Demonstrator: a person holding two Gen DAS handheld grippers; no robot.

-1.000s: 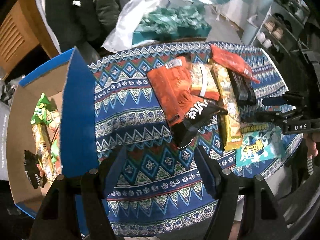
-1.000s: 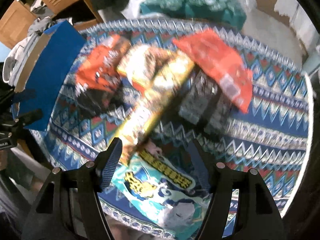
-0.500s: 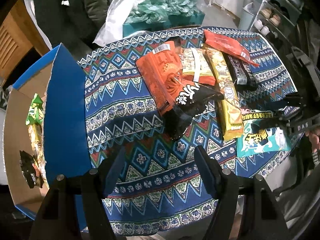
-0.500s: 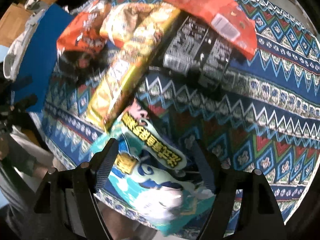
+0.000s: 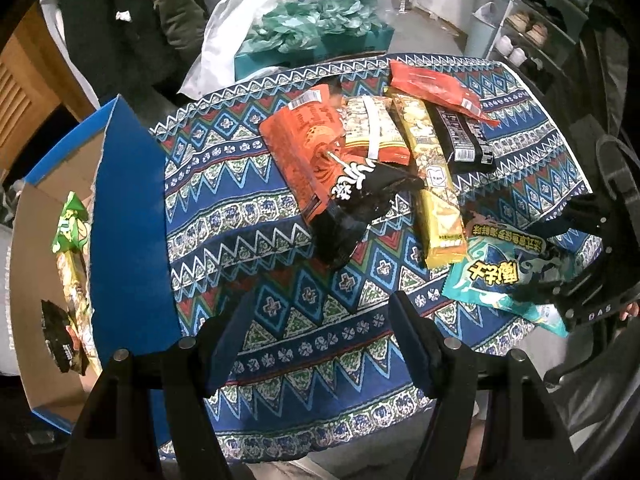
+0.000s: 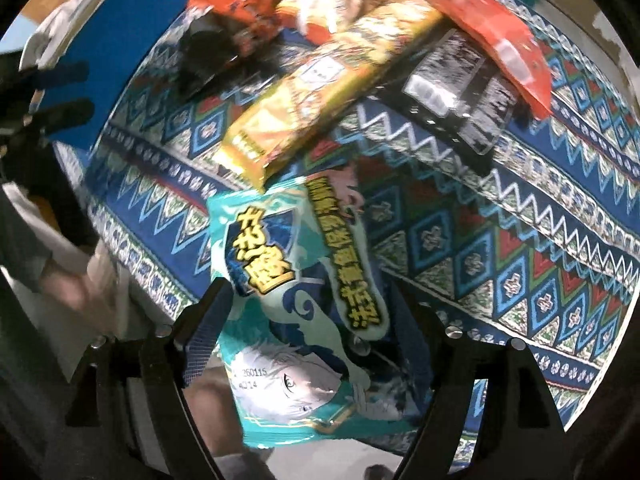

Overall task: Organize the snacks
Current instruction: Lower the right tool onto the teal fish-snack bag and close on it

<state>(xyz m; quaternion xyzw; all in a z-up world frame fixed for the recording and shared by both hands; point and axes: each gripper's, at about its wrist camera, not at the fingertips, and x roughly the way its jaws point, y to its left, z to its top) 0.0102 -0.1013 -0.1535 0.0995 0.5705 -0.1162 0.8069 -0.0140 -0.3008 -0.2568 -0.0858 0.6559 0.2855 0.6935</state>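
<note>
Several snack packs lie on the patterned tablecloth (image 5: 240,208): an orange-black bag (image 5: 320,168), a long yellow pack (image 5: 432,184), a black pack (image 5: 460,136), a red pack (image 5: 432,88) and a teal bag (image 5: 500,280) at the near right edge. My left gripper (image 5: 320,320) is open and empty above the cloth's front. My right gripper (image 6: 308,316) is open, its jaws straddling the teal bag (image 6: 296,300); it also shows in the left wrist view (image 5: 560,256). A blue cardboard box (image 5: 120,220) at the left holds a green pack (image 5: 70,228) and a dark one (image 5: 60,340).
A teal box with crumpled paper (image 5: 312,36) and a white plastic bag (image 5: 224,40) stand beyond the table. A shoe rack (image 5: 532,36) is at the back right. Wooden furniture (image 5: 24,92) is at the far left.
My right gripper has moved forward and down over the teal bag, which now lies between its jaws. My left gripper has drifted back slightly and stays open.
</note>
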